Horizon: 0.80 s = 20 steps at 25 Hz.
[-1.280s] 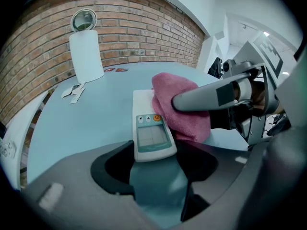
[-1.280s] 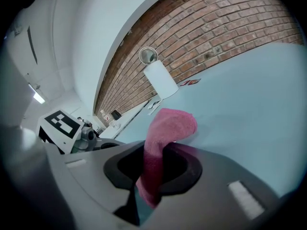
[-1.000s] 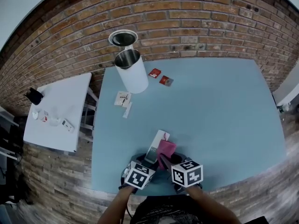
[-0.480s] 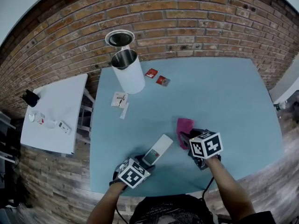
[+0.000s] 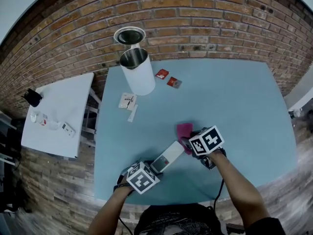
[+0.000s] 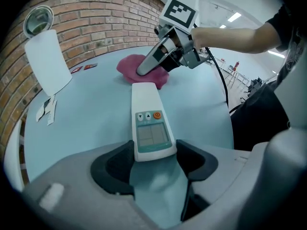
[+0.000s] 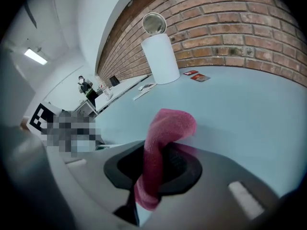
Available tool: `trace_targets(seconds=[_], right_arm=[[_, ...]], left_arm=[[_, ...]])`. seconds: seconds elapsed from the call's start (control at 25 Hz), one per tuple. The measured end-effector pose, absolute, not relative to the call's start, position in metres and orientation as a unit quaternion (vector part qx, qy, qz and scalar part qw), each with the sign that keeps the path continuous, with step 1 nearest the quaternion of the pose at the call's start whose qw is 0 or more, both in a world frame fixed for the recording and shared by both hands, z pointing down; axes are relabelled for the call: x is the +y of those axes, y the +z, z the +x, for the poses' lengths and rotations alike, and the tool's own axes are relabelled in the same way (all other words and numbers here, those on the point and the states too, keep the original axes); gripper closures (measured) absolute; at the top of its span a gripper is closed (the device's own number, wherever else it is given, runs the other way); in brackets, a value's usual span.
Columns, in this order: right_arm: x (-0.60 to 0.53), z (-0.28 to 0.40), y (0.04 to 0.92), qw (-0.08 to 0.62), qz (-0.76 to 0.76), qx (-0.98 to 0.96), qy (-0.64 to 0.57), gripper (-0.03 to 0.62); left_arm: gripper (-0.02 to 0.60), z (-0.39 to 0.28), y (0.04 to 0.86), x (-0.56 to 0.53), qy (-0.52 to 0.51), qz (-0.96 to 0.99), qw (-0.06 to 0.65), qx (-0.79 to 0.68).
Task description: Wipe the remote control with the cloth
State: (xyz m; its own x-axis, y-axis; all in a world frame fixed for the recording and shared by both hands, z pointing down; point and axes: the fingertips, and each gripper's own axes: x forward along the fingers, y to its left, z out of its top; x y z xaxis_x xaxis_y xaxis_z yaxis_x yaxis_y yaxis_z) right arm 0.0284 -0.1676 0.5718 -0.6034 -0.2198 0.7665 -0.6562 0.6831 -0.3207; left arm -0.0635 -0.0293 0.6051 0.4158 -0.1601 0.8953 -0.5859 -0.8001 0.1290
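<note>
A white remote control with a small screen and an orange button lies low over the blue table. My left gripper is shut on its near end, one dark pad on each side edge. In the head view the remote points up and to the right from the left gripper. My right gripper is shut on a pink cloth. A fold of it hangs out in front of the jaws. The cloth sits bunched on the table just past the remote's far end, under the right gripper.
A tall white cylinder stands at the table's far left, a round lid behind it. Two red packets and white paper sachets lie near it. A white side table with small items stands to the left.
The right gripper carried the cloth off the remote, out to the right and further away, then a little back toward its far end. The remote swung in the left gripper from pointing straight away to pointing right.
</note>
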Motion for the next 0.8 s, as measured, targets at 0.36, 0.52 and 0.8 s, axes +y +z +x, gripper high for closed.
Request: trace_targets(seconds=[0.36,0.52,0.8], right_arm=[[-0.184,0.006,0.572,0.393,0.233,-0.848,0.267,0.517],[-0.192,-0.004,0.573,0.401,0.228,-0.851,0.252,0.517],[-0.203,-0.02,0.575,0.411,0.218,-0.852,0.238,0.517]], left_arm=[[0.307,-0.062,0.605,-0.029,0.495,0.811,0.216,-0.223],[0.307,-0.063,0.606,-0.03,0.494,0.812,0.215,-0.223],[0.307,-0.062,0.607,-0.028,0.496,0.812,0.214,-0.219]])
